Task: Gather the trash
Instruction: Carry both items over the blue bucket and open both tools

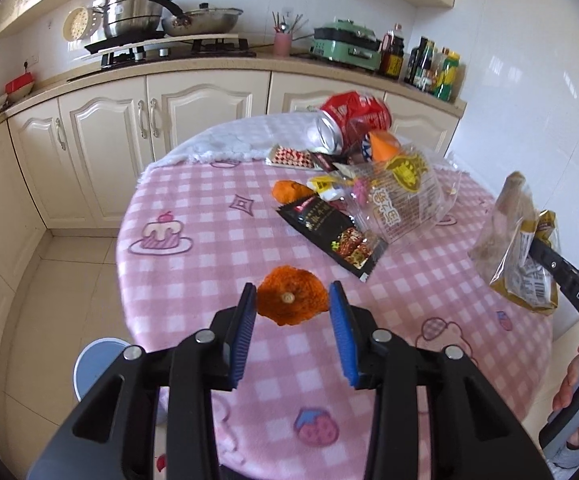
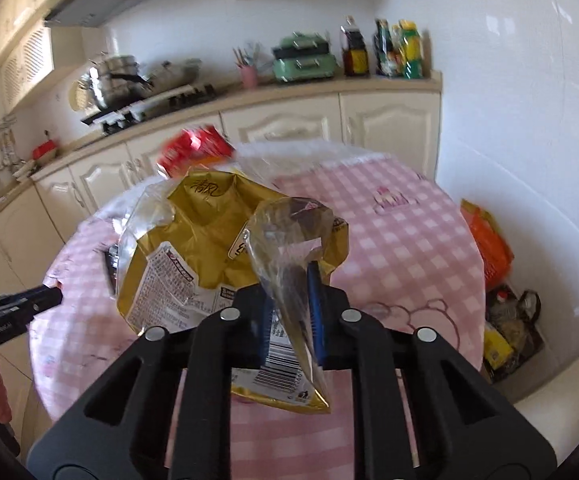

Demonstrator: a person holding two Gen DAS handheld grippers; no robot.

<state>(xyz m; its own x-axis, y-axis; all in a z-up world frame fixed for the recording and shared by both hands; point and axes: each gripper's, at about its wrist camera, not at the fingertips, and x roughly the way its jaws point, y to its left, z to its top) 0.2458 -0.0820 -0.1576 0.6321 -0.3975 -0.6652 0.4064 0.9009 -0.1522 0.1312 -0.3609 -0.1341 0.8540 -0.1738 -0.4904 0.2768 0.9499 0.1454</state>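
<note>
We hold the right gripper [image 2: 291,312] clamped on a gold and clear tissue-pack wrapper [image 2: 209,248], which hangs above the pink checked tablecloth [image 2: 401,248] and clear of it. The left gripper [image 1: 292,304] stands wide open, its blue pads [image 1: 339,320] either side of a flattened orange peel [image 1: 291,300] that lies near the table's edge; nothing is in its grasp, and we cannot tell whether the pads touch the peel.

Progress, as we judge it, is early. One item is lifted but not yet deposited. Most of the trash remains in a heap at the far side of the table: a crushed red drink can [image 1: 345,120], a black snack packet [image 1: 333,236], a clear bread bag [image 1: 401,196], a second piece of orange peel [image 1: 287,191] and several smaller wrappers.

A blue bin [image 1: 97,364] shows beside the table below the left gripper (probably the destination). Its contents are hidden.
</note>
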